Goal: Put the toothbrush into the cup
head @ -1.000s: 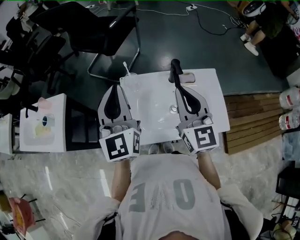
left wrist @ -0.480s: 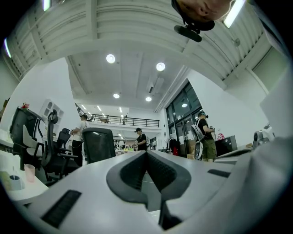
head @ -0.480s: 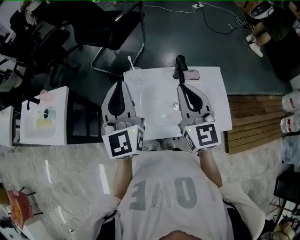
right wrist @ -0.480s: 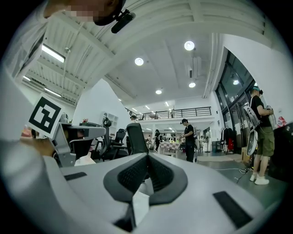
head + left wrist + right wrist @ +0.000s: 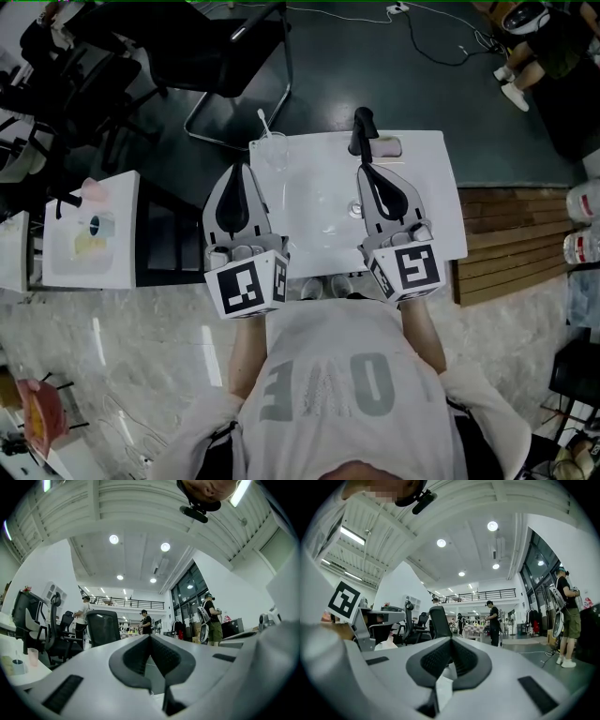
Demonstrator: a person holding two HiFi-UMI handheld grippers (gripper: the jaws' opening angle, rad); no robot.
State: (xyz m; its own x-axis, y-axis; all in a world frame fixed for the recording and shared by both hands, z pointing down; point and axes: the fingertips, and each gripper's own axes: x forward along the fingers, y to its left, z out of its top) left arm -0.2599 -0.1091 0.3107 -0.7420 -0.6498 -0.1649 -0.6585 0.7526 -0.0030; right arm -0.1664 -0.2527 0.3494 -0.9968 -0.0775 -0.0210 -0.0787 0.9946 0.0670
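Observation:
A clear cup stands on the far left corner of a white washbasin top. A white toothbrush sticks up out of the cup, leaning left. My left gripper hangs over the basin's left edge, just short of the cup, and it is shut with nothing in it. My right gripper is also shut and empty, just in front of the black faucet. In the left gripper view, the left gripper points out into the room. The right gripper does the same in its own view.
A pale oblong object lies beside the faucet. A black chair stands beyond the basin. A white side table with small items stands to the left, wooden boards lie to the right. A cable runs across the dark floor.
The head view has shifted a little, so the basin sits slightly higher and further right. Both grippers stay shut in almost the same pose. The toothbrush stays in the cup.

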